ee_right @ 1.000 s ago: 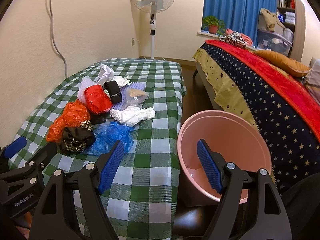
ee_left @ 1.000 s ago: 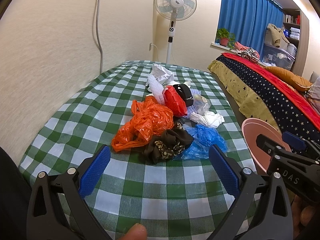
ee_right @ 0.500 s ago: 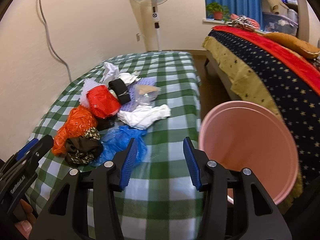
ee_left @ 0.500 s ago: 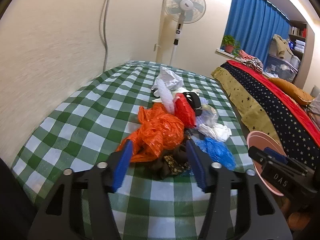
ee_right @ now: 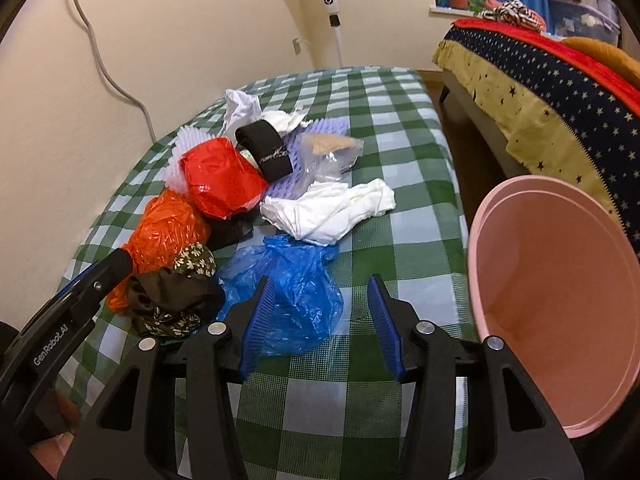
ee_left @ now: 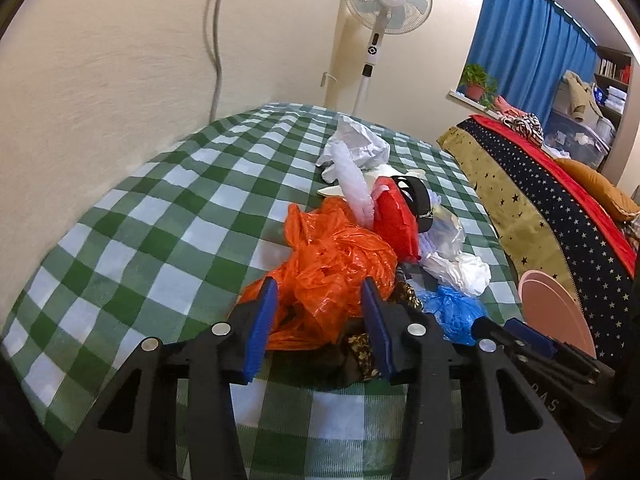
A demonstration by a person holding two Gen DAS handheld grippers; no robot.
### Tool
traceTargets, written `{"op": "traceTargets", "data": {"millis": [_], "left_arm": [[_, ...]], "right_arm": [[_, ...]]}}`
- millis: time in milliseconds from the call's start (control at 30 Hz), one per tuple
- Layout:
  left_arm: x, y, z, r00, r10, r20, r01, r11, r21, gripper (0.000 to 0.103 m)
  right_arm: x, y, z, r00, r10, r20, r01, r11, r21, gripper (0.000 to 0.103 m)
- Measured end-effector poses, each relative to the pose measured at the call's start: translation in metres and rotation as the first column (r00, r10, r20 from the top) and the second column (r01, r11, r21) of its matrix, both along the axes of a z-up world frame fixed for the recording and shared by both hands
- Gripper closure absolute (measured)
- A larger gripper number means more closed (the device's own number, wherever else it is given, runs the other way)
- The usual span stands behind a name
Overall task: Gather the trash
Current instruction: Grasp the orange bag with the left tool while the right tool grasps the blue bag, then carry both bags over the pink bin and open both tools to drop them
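Both hand-held grippers have dropped closer to the trash pile since a sec ago, and both sets of jaws have narrowed. We see the left hand-held gripper with jaws just closing further; the orange plastic bag shows between its blue pads, but we can't tell if the pads press it yet. Our right hand-held gripper sits half-open, jaws narrowed a moment ago and now holding steady, w/ the blue plastic bag partly between the pads, not pinched.

Places relative to the orange bag, on the green-checked counter: dark floral cloth touching it on the near side; blue bag just past that cloth; red bag touching its far side; black band on the red bag's far edge; white crumpled cloth near, beyond the blue bag; clear bag and white paper farther back. Pink bin stands well apart, off the counter's edge, next to the star-patterned bed.
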State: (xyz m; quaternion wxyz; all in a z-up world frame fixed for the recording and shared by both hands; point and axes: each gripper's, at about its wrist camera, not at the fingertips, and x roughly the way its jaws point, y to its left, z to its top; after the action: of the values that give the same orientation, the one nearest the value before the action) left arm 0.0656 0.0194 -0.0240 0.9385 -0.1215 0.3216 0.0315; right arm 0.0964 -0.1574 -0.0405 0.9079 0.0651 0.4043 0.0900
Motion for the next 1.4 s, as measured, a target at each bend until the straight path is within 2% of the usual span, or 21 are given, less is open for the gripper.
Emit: {"op": "traceTargets", "data": {"millis": [67, 167, 333, 533, 600, 700, 1133, 1400], "left_arm": [[0.002, 0.001, -0.003, 1.0, 0.0, -0.009, -0.001, 1.0, -0.009, 0.069], [0.004, 0.002, -0.006, 1.0, -0.002, -0.027, 0.002, 1.0, -0.017, 0.074], [0.006, 0.002, -0.008, 0.999, -0.009, -0.039, 0.007, 0.999, -0.031, 0.077], [0.006, 0.004, -0.01, 0.999, -0.008, -0.051, 0.006, 0.999, -0.041, 0.08], [0.006, 0.005, -0.01, 0.999, -0.009, -0.052, 0.007, 0.999, -0.043, 0.082], [0.005, 0.005, -0.01, 0.999, -0.007, -0.05, 0.005, 0.999, -0.046, 0.084], [-0.007, 0.011, 0.008, 1.0, 0.017, -0.01, -0.018, 0.999, -0.04, 0.088], [-0.02, 0.02, 0.021, 0.999, 0.04, 0.02, -0.039, 0.998, -0.04, 0.088]], "right_arm": [[0.001, 0.001, -0.002, 1.0, 0.005, -0.006, -0.005, 1.0, -0.002, 0.054], [0.002, 0.003, -0.005, 1.0, 0.012, -0.018, -0.012, 1.0, -0.007, 0.054], [0.003, 0.007, -0.008, 0.999, 0.025, -0.022, -0.025, 0.999, -0.02, 0.056], [0.003, 0.01, -0.01, 0.998, 0.057, -0.033, -0.058, 0.998, -0.022, 0.075], [0.002, 0.012, -0.01, 0.997, 0.071, -0.032, -0.071, 0.997, -0.021, 0.086], [-0.001, 0.014, -0.007, 0.996, 0.088, -0.02, -0.088, 0.996, -0.02, 0.096], [-0.022, 0.014, 0.025, 0.99, 0.114, 0.083, -0.111, 0.993, -0.031, 0.099], [-0.035, -0.002, 0.047, 0.986, 0.062, 0.153, -0.054, 0.997, -0.052, 0.099]]}}
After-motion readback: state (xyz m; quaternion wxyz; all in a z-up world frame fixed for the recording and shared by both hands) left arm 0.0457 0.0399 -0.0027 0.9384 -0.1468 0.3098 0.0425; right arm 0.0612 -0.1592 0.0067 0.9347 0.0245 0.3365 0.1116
